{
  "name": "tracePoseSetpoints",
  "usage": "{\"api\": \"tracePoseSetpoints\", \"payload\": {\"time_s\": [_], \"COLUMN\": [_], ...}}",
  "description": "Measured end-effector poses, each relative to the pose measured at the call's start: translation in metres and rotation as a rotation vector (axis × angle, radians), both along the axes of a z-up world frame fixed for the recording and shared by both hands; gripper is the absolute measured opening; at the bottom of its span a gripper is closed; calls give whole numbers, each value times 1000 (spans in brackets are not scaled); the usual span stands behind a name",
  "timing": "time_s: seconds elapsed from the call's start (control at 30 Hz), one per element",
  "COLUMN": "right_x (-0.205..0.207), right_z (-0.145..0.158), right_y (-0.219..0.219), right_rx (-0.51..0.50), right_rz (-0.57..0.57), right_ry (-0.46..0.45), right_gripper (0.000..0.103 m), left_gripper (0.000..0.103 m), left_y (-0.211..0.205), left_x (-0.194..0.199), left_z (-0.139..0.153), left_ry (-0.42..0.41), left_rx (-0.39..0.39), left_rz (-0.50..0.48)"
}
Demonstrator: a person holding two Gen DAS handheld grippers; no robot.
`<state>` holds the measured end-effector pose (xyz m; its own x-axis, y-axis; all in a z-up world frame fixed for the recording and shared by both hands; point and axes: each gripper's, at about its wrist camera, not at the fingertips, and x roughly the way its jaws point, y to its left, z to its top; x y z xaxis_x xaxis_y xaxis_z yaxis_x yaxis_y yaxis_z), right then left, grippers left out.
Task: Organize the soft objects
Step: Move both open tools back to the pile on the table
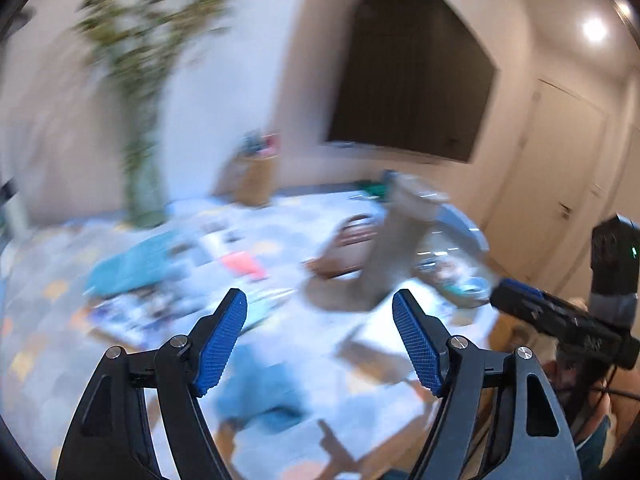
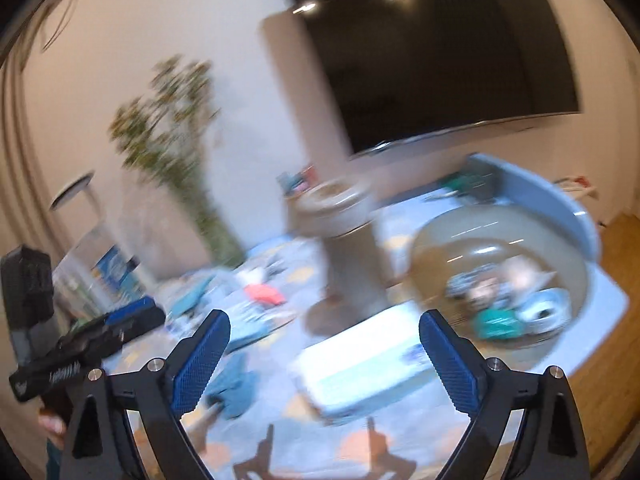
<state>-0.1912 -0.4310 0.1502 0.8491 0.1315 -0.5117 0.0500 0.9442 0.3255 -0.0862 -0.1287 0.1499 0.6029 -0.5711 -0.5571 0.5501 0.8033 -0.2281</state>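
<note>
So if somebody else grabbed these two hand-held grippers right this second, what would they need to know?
Left gripper: open, holding nothing, raised above the play mat.
Right gripper: open, holding nothing, also raised.
Soft things: a blue cloth lies on the mat near the grippers; a teal piece and a pink piece lie farther out. The round tub on the right already holds a few blurred items.
Done: possibly some pieces binned; the blur hides what they are.
Left: the loose cloths are not yet picked up. The blue cloth looks nearest.
</note>
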Motion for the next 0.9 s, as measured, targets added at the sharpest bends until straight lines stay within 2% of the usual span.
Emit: {"api": "tracePoseSetpoints", "payload": {"time_s": [0.17,0.33,0.5,0.57,0.6,0.73,0.9], "right_x": [34,63,81,85,87,95,101], "right_z": [-37,-70,-106,-119,-125,-141,-151], "right_y": [75,133,163,167,168,162,162], "right_rx": [-37,-90,-132,-134,-130,-83,-27], "right_rz": [160,261,302,304,304,296,290], "right_ry": [106,200,294,331,348,394,403], "right_gripper": [95,95,95,95,95,95,95], "left_gripper": [74,74,74,74,74,74,74], "left_y": [71,96,106,109,112,121,122], "left_x": [20,42,59,68,70,69,69], "left_z": [-40,-92,-126,-142,-144,-143,-142], "left_ry": [52,106,150,221,242,237,239], "left_rx": [77,221,229,222,220,161,147], "left_rz": [177,284,303,315,313,322,319]}}
